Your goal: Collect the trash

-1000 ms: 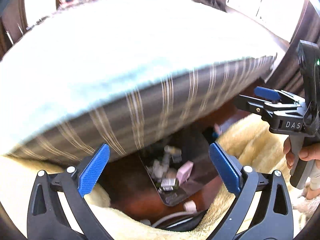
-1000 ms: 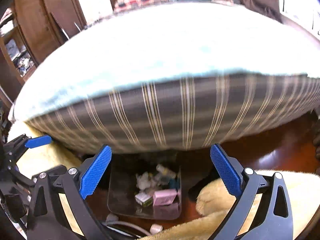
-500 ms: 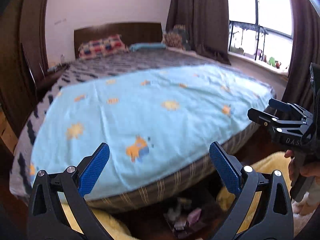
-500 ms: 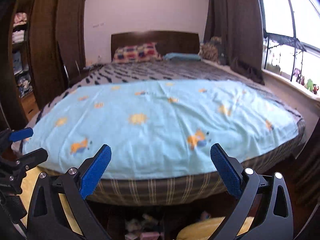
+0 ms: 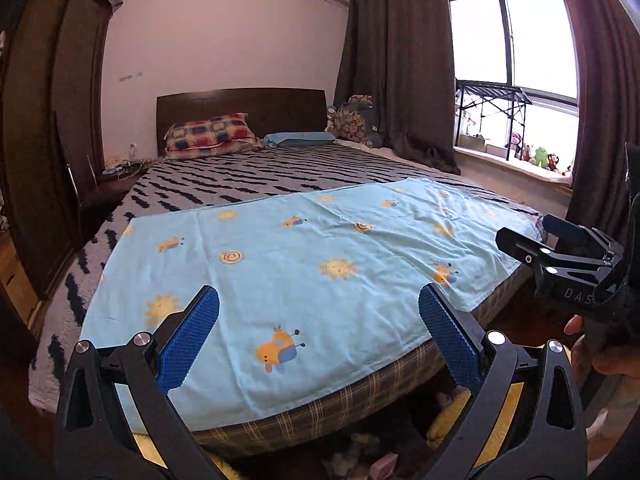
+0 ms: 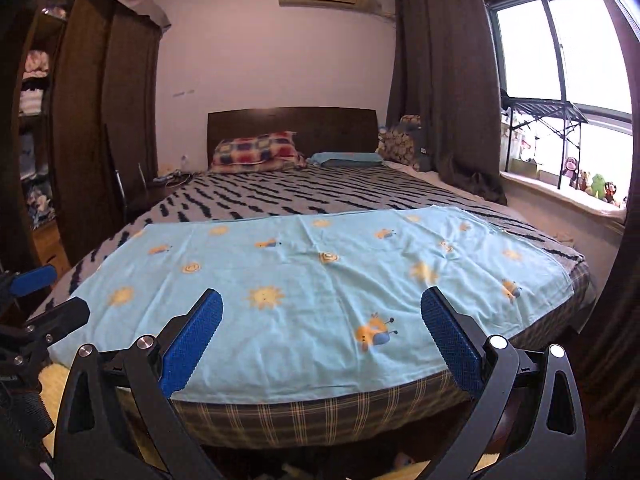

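Observation:
Small bits of trash [image 5: 362, 458], among them a pink piece [image 5: 383, 470], lie on the dark floor under the foot of the bed, at the bottom edge of the left wrist view. In the right wrist view only a few scraps [image 6: 401, 460] show there. My left gripper [image 5: 319, 300] is open and holds nothing; it is raised in front of the bed. My right gripper [image 6: 321, 300] is likewise open with nothing in it. Each gripper also shows in the other's view: the right gripper [image 5: 560, 258] held by a hand, the left gripper [image 6: 36, 304] at the left edge.
A big bed with a light blue cartoon sheet [image 5: 304, 264] fills the middle. A yellow fluffy rug [image 6: 52, 380] lies on the floor at its foot. A dark wardrobe [image 6: 80, 128] stands left; curtains [image 5: 392, 64] and a window sill with toys [image 6: 588, 186] are right.
Both views have swung up from the trash on the floor under the bed's edge to the whole bed and room. Both grippers stay open.

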Demonstrator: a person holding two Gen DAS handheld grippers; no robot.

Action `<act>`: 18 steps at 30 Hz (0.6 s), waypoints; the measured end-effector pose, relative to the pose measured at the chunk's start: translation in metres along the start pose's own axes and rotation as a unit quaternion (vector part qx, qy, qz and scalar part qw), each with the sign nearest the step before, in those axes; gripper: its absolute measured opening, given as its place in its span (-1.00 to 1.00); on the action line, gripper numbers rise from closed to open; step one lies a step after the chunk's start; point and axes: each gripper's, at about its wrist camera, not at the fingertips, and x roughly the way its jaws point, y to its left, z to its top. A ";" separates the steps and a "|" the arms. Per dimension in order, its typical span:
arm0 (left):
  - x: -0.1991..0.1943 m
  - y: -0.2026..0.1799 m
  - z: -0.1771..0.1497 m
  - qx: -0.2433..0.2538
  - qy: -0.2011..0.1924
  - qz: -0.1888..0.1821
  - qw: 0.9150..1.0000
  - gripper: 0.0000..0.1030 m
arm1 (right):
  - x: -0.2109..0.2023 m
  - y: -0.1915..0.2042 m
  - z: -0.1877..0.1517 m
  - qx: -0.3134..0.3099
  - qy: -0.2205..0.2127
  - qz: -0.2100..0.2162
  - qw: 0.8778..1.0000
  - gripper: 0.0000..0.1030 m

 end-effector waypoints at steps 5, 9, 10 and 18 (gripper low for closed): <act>-0.001 0.008 -0.007 -0.021 0.003 0.003 1.000 0.84 | 0.003 0.004 -0.007 0.001 0.017 -0.010 1.000 0.94; 0.000 0.013 -0.010 -0.030 0.010 0.004 0.999 0.84 | 0.003 0.008 -0.011 -0.001 0.018 -0.007 1.000 0.94; -0.001 0.014 -0.010 -0.032 0.010 0.006 0.999 0.84 | 0.004 0.008 -0.012 -0.001 0.019 -0.005 1.000 0.94; -0.001 0.016 -0.010 -0.035 0.010 0.005 0.999 0.84 | 0.001 0.009 -0.014 0.003 0.016 -0.004 1.000 0.94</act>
